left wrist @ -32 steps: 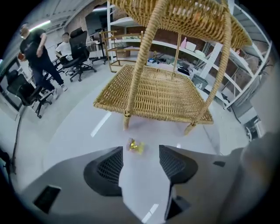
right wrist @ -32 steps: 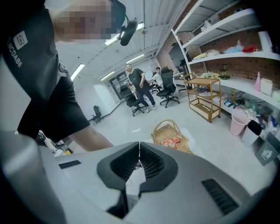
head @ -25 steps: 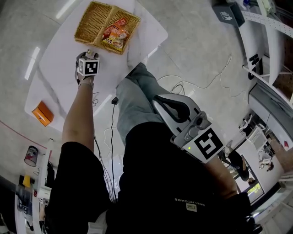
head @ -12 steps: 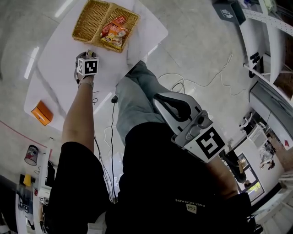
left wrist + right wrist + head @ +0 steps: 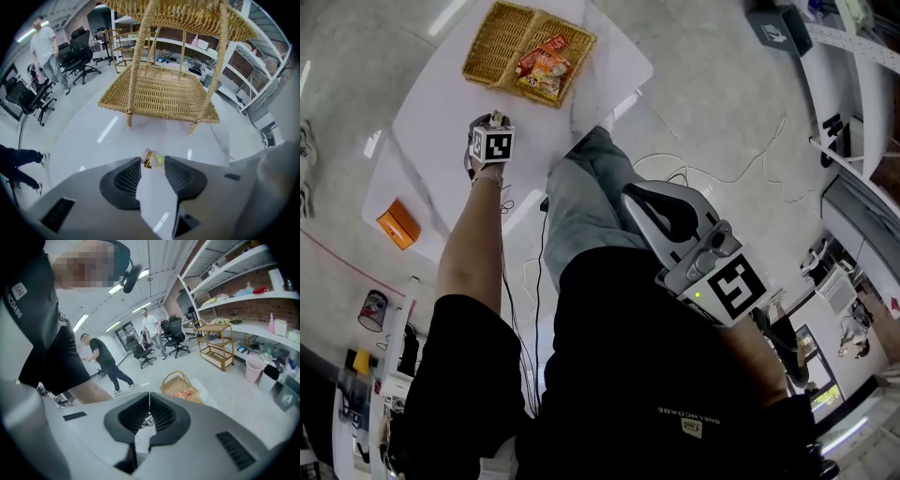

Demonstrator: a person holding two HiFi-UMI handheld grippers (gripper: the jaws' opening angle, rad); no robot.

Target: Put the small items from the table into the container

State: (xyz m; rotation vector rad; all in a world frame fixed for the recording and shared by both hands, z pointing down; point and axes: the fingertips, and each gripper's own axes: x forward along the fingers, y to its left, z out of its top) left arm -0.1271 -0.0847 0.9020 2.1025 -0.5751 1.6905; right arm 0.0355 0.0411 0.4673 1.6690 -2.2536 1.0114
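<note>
A wicker basket (image 5: 502, 37) with a hoop handle stands at the far end of the white table (image 5: 441, 103); orange snack packets (image 5: 542, 67) lie in it. My left gripper (image 5: 495, 122) points down at the table just short of the basket. In the left gripper view its jaws (image 5: 152, 165) are shut on a small yellow-green wrapped sweet (image 5: 153, 159), with the basket (image 5: 159, 91) close ahead. My right gripper (image 5: 630, 202) hangs off the table by the person's leg, jaws shut and empty (image 5: 149, 405).
An orange box (image 5: 397, 225) lies on the table's near left part. Cables (image 5: 703, 173) trail over the floor to the right. Office chairs (image 5: 77, 51), people and shelving stand beyond the table.
The left gripper has shifted slightly, staying just short of the basket. The right gripper has kept still by the leg.
</note>
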